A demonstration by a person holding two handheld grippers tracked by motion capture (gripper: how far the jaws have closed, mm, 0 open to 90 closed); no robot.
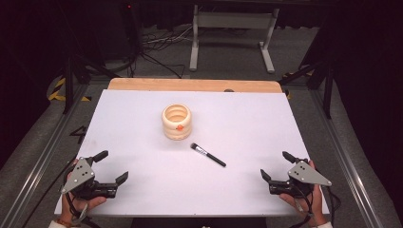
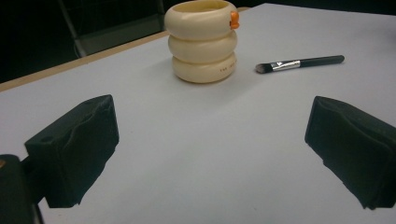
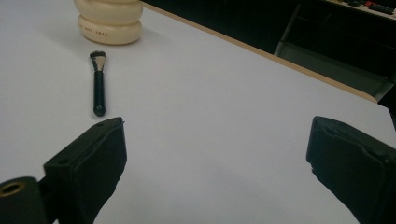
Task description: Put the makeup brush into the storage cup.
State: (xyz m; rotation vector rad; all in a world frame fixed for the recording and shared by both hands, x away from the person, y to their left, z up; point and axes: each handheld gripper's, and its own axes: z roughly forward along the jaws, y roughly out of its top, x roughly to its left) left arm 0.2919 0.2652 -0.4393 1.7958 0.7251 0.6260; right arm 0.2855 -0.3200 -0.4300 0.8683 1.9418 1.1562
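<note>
Brush and holder at the centre of the white worktop [image 1: 142, 109]

The brush [image 1: 208, 155] lies just lower right of the cream holder [image 1: 176, 121]; left gripper [image 1: 113, 167] and right gripper [image 1: 273, 165], fingers released, wait at the lower corners, near the front edge.

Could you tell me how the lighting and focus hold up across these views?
High view: even light on the white table, dark surroundings. Left gripper view: cream holder and brush sharp, near jaws soft. Right gripper view: the brush casts little shadow.

I can see a short line of small dark print low on the side of the cream ringed holder [image 2: 202, 41], but it's too small to read. Its orange tag [image 2: 234, 19] shows no lettering I can make out.
</note>
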